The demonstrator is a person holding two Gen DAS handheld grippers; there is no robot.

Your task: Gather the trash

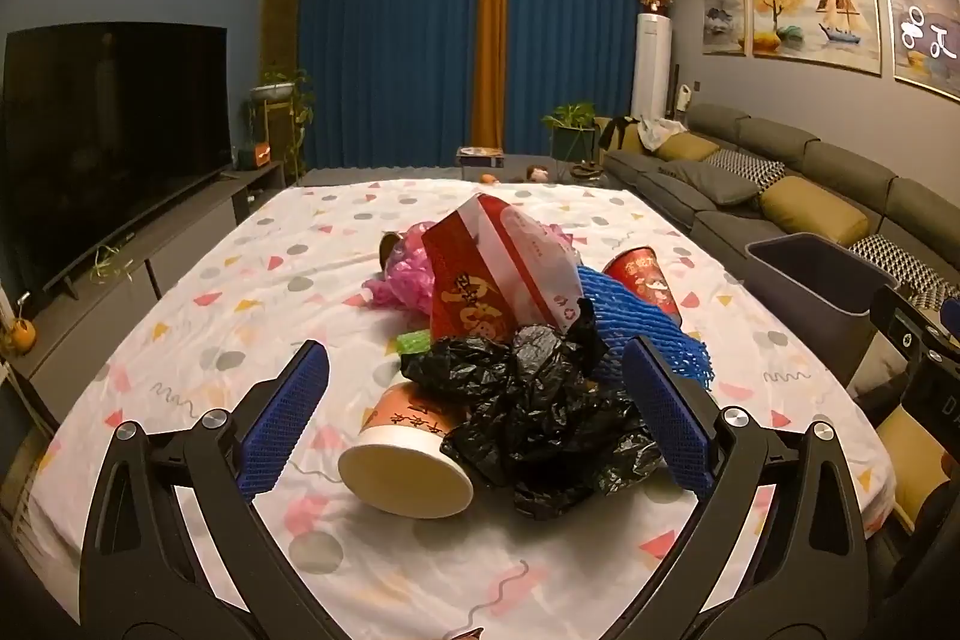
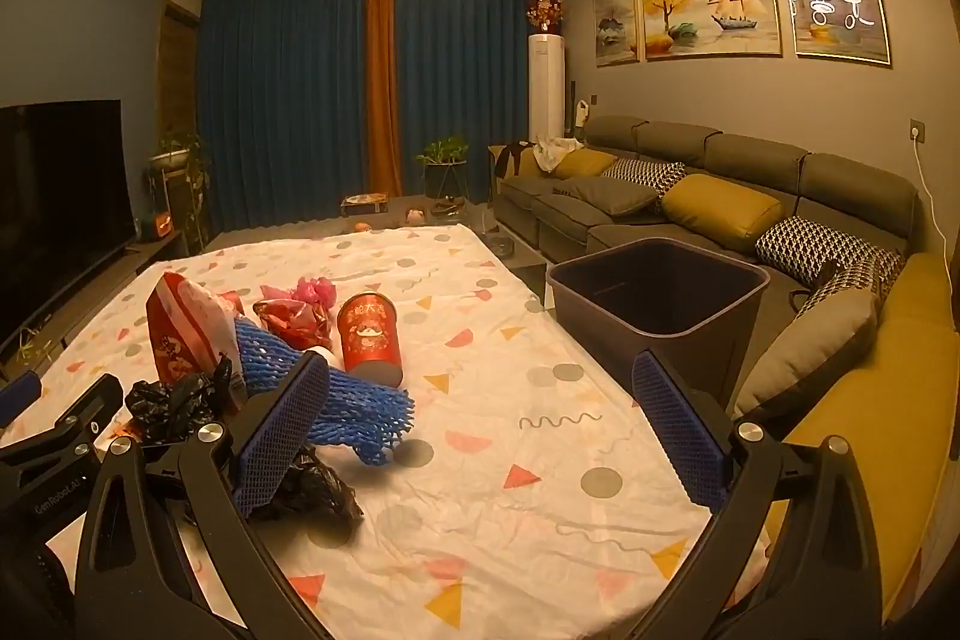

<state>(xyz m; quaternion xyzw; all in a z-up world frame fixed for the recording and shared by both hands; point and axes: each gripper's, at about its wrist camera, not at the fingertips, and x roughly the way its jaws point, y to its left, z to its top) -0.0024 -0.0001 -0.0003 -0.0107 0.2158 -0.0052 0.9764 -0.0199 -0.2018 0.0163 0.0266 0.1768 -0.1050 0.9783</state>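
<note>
Standing at right of frame, the bin (image 2: 657, 304) looks empty; a paper cup (image 1: 405, 451) lies sideways, hollow; both the left gripper (image 1: 480, 418) and right gripper (image 2: 486, 424) gape wide, holding nothing.

Bench cover (image 1: 240, 292): matt printed cloth, lightly wrinkled. Black bag (image 1: 540, 412): thin glossy plastic film, crumpled. Blue sleeve (image 2: 360, 406): matt foam netting, open mesh. Paper cup (image 1: 408, 454): matt paper, smooth rim. Left claw pads (image 1: 285, 418): blue textured rubber-like facing; frame black matt plastic with bright metal pivot pins. Bin (image 2: 660, 334): smooth dark plastic.
</note>
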